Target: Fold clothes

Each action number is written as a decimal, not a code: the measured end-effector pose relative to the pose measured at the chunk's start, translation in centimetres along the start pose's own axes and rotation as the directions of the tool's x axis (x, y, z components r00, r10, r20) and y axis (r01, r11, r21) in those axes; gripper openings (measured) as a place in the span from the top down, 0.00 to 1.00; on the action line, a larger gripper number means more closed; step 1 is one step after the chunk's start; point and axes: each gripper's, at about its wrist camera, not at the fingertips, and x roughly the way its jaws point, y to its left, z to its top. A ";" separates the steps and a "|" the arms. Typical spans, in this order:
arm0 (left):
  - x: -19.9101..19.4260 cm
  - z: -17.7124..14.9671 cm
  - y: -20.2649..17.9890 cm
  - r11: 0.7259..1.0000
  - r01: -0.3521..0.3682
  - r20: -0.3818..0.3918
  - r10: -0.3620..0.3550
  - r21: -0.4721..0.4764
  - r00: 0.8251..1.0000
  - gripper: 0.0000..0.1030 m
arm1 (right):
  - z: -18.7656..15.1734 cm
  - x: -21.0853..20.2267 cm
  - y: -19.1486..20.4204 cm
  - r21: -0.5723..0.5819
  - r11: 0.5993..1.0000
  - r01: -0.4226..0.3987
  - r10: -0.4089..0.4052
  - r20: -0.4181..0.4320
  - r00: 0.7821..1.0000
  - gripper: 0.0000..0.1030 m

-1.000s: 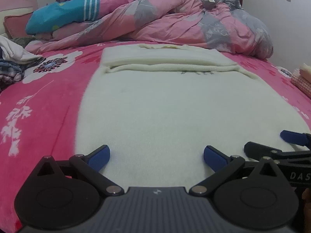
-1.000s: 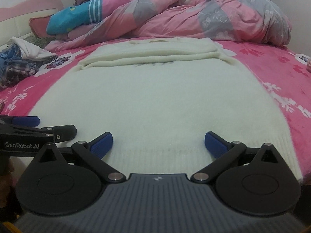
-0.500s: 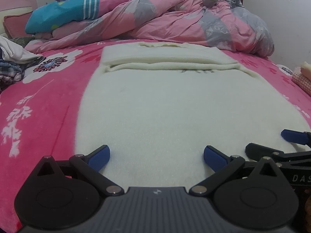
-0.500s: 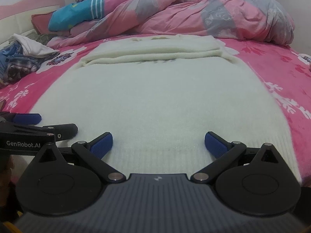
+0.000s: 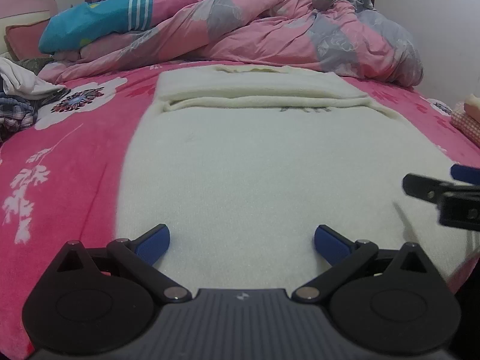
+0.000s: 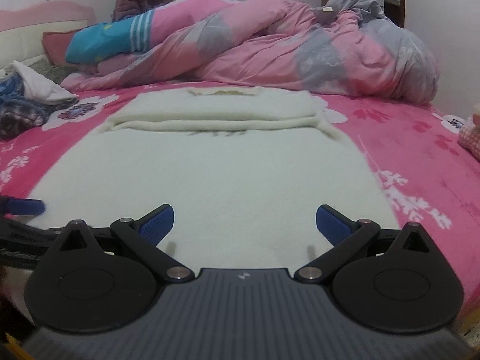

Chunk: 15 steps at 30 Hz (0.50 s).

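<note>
— Pink all over, isn't it? What's on the far left?

— A heap of clothes (image 5: 18,96), white and checked, at the edge of the bed (image 5: 75,156), whose cover is pink with white flowers. Behind it a blue cushion with white stripes (image 5: 99,27) leans on a crumpled pink and grey quilt (image 5: 270,36).

— And the left claw?

— The left claw (image 5: 241,241) is spread wide with nothing between its blue pads, at the near hem of the cream sweater (image 5: 255,165).

— Where does the sweater lie?

— Flat in the middle of the bed, its far end folded over into a thick band (image 5: 258,90) just before the quilt.

— The right claw?

— The right claw (image 6: 244,222) is also wide and holds nothing, beside the left one over the same hem. From the left view its tip (image 5: 435,186) shows blurred at the right edge.

— Further right?

— A checked pink bundle (image 6: 471,141) at the bed's edge.
</note>
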 end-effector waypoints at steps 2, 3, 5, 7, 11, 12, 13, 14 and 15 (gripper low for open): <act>0.0 0.0 -0.1 1.000 -0.002 0.001 0.002 0.005 1.000 0.00 | -0.6 1.1 -0.4 0.007 1.000 -0.006 0.006 -0.029 1.000 0.01; 0.0 0.0 -0.1 1.000 -0.004 0.001 0.004 0.010 1.000 0.00 | -1.1 1.8 -0.5 0.016 1.000 -0.013 0.014 -0.052 0.999 0.01; -0.1 0.1 -0.2 1.000 -0.007 0.002 0.007 0.022 1.000 0.00 | -2.0 2.2 -0.7 0.019 1.000 -0.015 0.016 -0.033 0.999 0.01; -0.4 0.3 -0.3 0.999 -0.014 0.010 0.014 0.032 1.000 0.00 | -2.5 2.0 -0.6 0.011 1.000 -0.014 0.014 -0.008 1.000 0.01; -1.5 1.2 -0.7 0.998 -0.026 0.089 0.021 0.057 0.996 0.00 | -2.4 2.0 -0.6 0.010 1.000 -0.020 0.020 -0.013 1.000 0.01; -1.6 1.5 -0.8 0.997 -0.028 0.105 0.021 0.066 0.994 0.00 | -2.5 2.0 -0.6 0.011 1.000 -0.022 0.022 -0.012 1.000 0.01; -1.5 1.9 -0.9 0.997 -0.032 0.112 0.024 0.068 0.993 0.00 | -2.5 2.0 -0.6 0.011 1.000 -0.022 0.022 -0.010 1.000 0.01; -1.3 2.2 -0.9 0.997 -0.037 0.117 0.029 0.067 0.993 0.00 | -2.6 2.0 -0.6 0.012 1.000 -0.023 0.023 -0.007 1.000 0.01; -1.1 2.6 -0.9 0.997 -0.041 0.122 0.033 0.066 0.992 0.00 | -2.6 2.0 -0.7 0.012 1.000 -0.024 0.024 -0.004 1.000 0.01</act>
